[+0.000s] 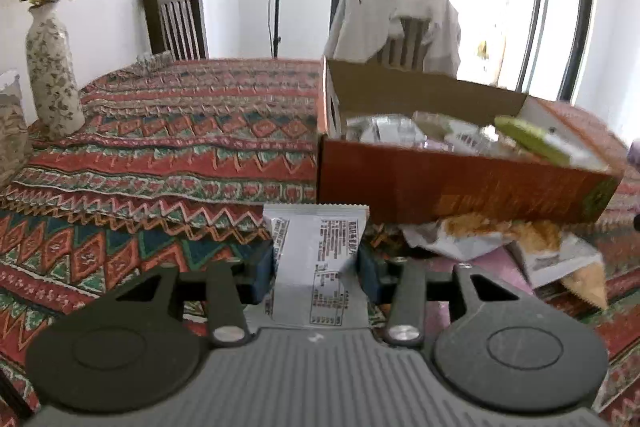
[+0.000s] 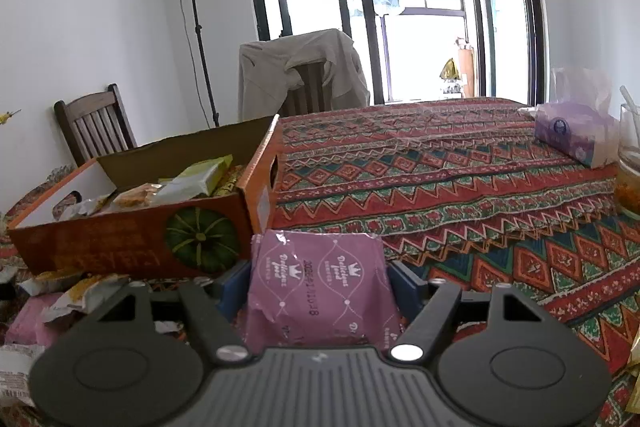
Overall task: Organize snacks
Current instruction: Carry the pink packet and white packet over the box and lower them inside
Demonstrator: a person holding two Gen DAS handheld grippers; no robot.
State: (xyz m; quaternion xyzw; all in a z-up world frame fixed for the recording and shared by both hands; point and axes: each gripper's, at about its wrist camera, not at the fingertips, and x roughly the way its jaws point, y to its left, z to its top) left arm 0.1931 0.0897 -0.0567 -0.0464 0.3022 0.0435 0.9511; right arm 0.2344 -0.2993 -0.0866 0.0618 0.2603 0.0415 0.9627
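Nearest my left camera is the white snack packet (image 1: 316, 267), standing upright between the blue pads of the left gripper (image 1: 316, 269), which are clamped on its sides; the packet's crimped top edge pokes up past the fingertips. On my other side the right gripper (image 2: 318, 291) is clamped the same way on a purple snack packet (image 2: 320, 287), its pads pressing both flanks so that the wrapper bulges a little. The orange cardboard box (image 1: 440, 187) sits on the patterned tablecloth (image 1: 160, 147) just ahead of both packets, already holding several wrapped snacks, and I judge it to be where these two belong. More loose packets (image 1: 500, 239) lie on the cloth against the box's near wall. With a packet in each hand, I reckon the step now is to carry them over that wall and drop them in. I would lift each packet clear of the rim before moving forward, since the front wall stands close to the fingertips and a low approach would snag the wrapper or shove the box. I would take one hand in at a time, aim for a bare part of the box floor, and let go only once the packet hangs over the inside. The vase (image 1: 52, 67) at far left is well apart from all this.
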